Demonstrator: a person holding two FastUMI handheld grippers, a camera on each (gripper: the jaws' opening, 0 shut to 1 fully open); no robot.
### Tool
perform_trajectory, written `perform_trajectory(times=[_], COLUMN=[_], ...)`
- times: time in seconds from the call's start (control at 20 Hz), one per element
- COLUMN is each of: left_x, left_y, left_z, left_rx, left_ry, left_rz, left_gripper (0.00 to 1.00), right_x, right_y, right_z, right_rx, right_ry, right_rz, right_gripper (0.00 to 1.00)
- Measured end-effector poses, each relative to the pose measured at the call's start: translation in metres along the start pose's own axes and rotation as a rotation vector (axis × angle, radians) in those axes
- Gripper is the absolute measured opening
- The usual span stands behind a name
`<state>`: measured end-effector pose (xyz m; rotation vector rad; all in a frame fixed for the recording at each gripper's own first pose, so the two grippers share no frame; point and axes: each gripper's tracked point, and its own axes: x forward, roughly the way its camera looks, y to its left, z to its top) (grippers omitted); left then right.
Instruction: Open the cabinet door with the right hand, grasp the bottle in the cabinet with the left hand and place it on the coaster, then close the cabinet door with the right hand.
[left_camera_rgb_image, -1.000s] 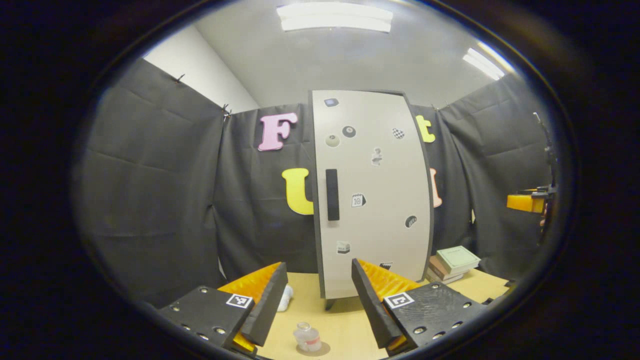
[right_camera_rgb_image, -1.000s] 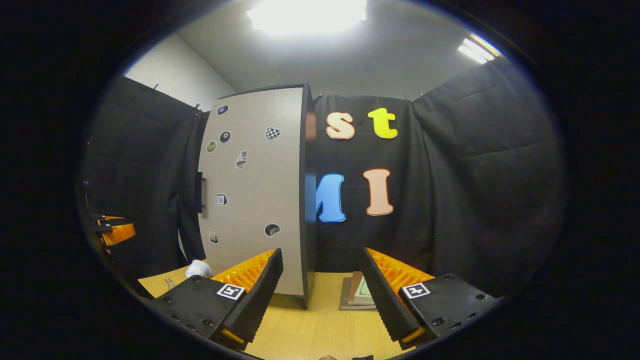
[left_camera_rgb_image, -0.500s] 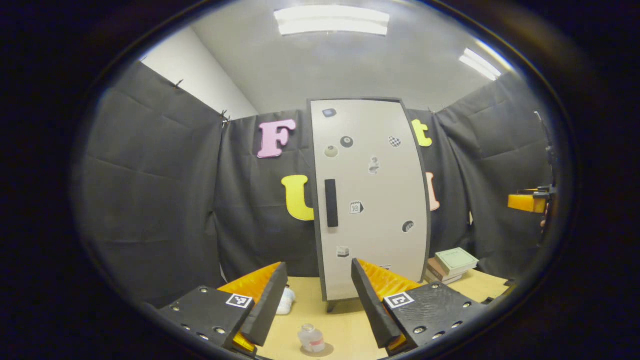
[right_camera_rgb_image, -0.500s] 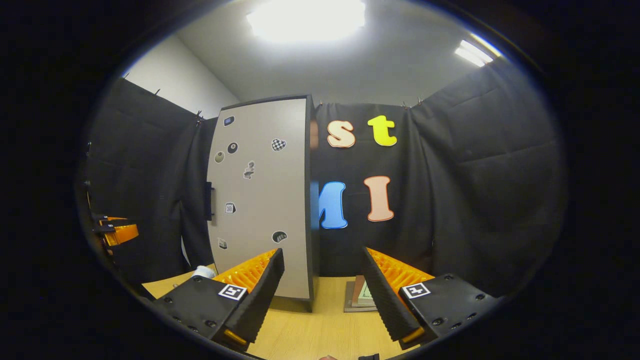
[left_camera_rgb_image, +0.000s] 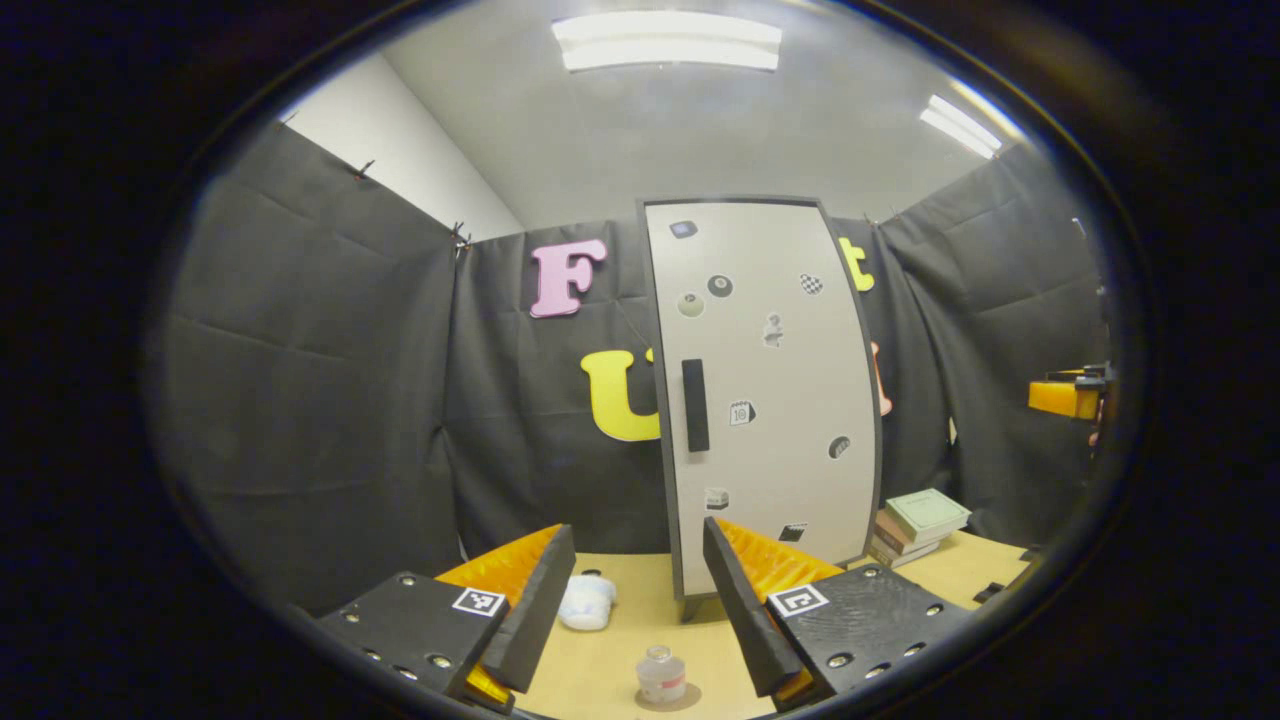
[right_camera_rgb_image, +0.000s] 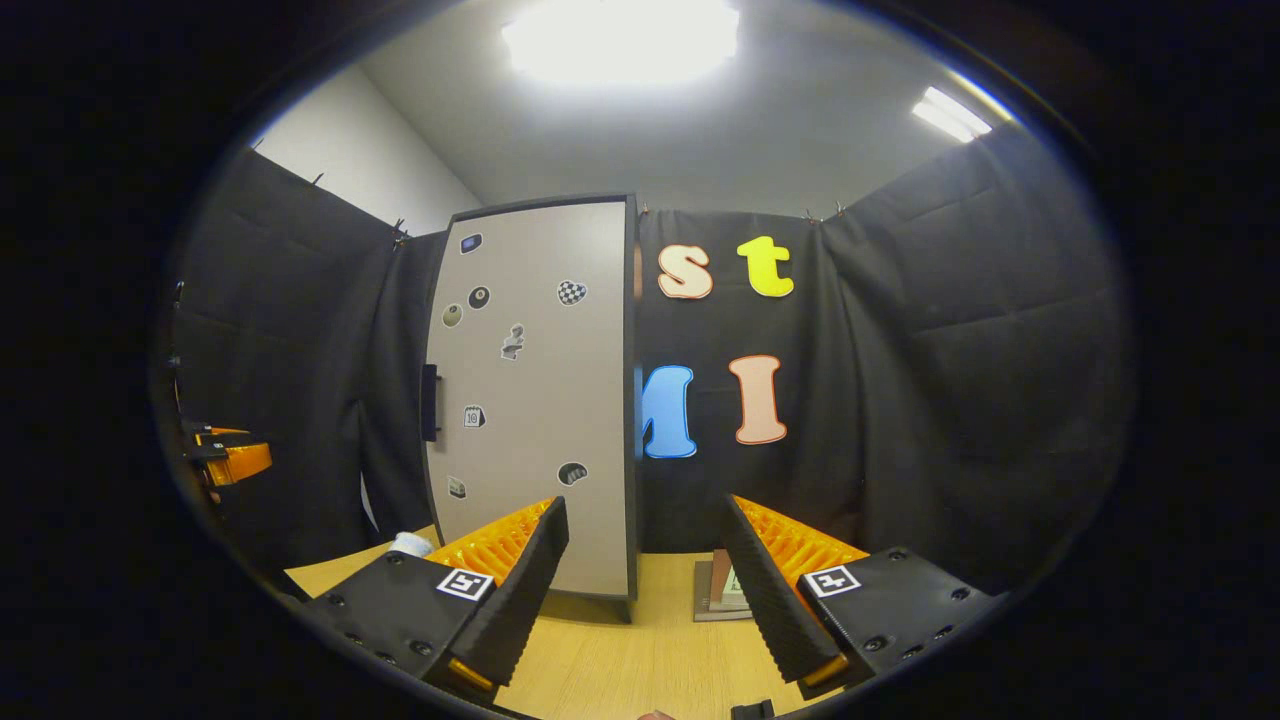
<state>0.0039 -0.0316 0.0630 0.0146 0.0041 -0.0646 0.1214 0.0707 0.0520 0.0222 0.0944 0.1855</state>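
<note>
The tall pale cabinet stands at the back of the wooden table, its door shut and its dark handle on the left edge. A small clear bottle stands upright on a round coaster, low between my left gripper's fingers and apart from both. My left gripper is open and holds nothing. In the right gripper view the cabinet is left of centre with its handle at its far edge. My right gripper is open and empty, well back from the door.
A white crumpled object lies on the table left of the cabinet. A stack of books sits right of the cabinet, and the same books appear in the right gripper view. The other gripper is at the far right.
Both grippers have drawn back a little from the cabinet, which looks smaller. The left gripper view has swung left, so cabinet and bottle sit further right. The door stays shut.
</note>
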Motion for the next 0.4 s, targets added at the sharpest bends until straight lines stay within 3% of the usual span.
perform_trajectory(times=[0.4], left_x=[-0.0049], left_y=[0.0000], left_z=[0.0006], left_rx=[0.005], left_ry=[-0.004], left_rz=[-0.019], left_gripper=[0.80], right_x=[-0.0087], right_y=[0.0075], right_z=[0.0005], right_rx=[-0.008], right_ry=[0.009], right_rz=[-0.011], right_gripper=[0.97])
